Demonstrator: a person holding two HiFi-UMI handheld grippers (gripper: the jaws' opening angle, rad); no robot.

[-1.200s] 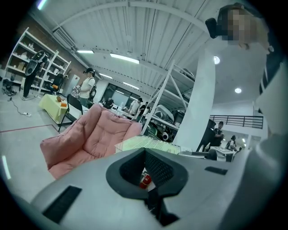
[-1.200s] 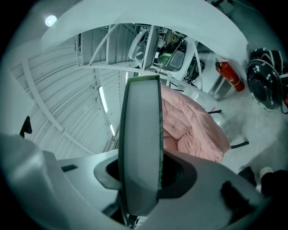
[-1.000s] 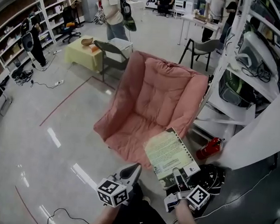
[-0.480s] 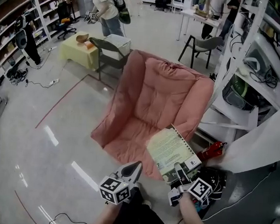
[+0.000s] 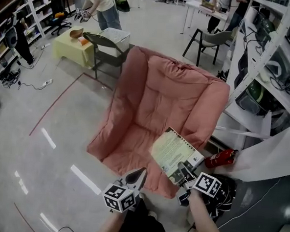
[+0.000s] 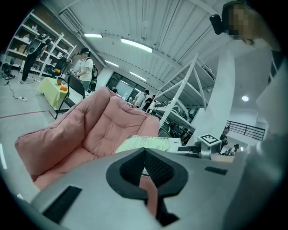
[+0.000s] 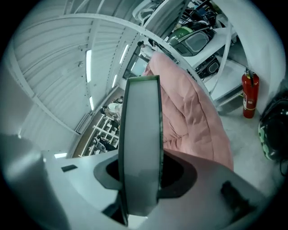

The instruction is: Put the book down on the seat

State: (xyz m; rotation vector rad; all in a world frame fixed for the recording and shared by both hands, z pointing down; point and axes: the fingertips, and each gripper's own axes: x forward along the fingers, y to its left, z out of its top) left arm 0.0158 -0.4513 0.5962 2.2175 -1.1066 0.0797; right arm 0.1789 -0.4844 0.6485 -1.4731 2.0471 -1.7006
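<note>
Book pinched at its near edge between shut jaws of right gripper, lower centre-right of frame, over front lip of pink seat; left gripper closed, empty; likely hazard: sliding off sloped lip if released there; cover print illegible, seat legs hidden

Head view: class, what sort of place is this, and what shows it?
Probably a lab or workshop: white racks of equipment on the right, wall shelves with gear on the left, and work tables at the back.
</note>
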